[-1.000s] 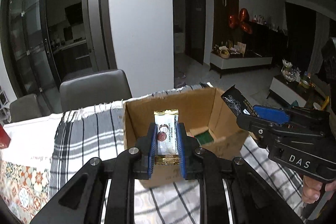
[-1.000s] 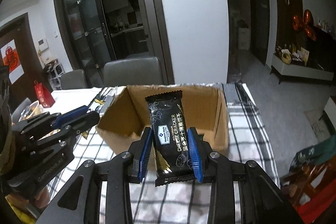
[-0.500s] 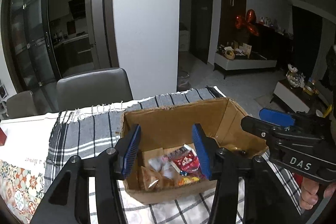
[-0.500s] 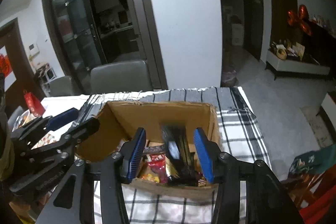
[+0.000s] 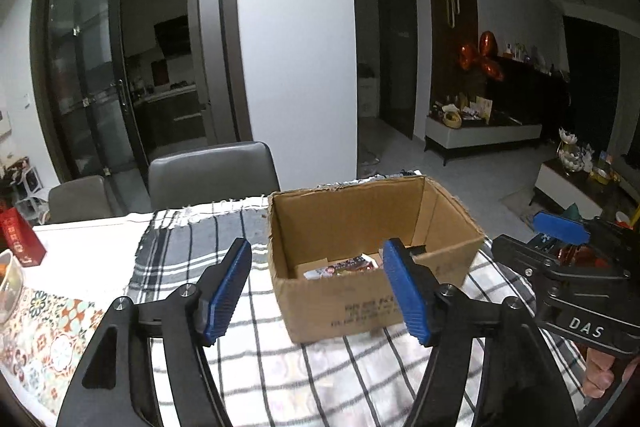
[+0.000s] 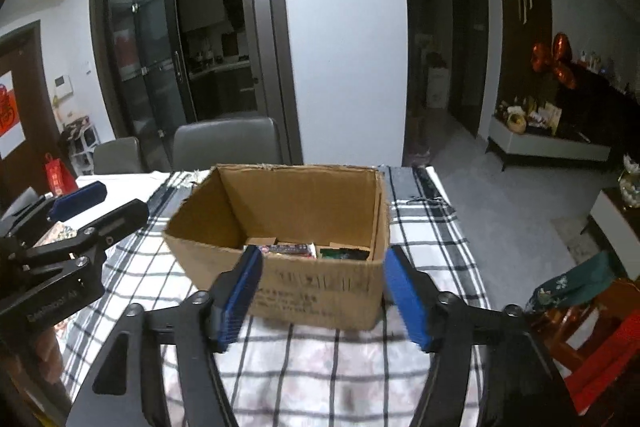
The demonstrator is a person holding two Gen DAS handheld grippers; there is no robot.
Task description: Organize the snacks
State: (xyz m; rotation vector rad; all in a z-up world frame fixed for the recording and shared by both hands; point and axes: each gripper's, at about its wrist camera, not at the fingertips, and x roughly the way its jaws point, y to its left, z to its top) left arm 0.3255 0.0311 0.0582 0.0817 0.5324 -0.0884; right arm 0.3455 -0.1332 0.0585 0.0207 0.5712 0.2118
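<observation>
Both your left gripper and right gripper are opening and empty, their earlier snack packets now among the snacks in the cardboard box, so fetch more.

Worktop: draped with black-and-white checked cloth; open cardboard box standing on cloth. Patterned floral mat at left edge; red gift bag upright beyond.
</observation>
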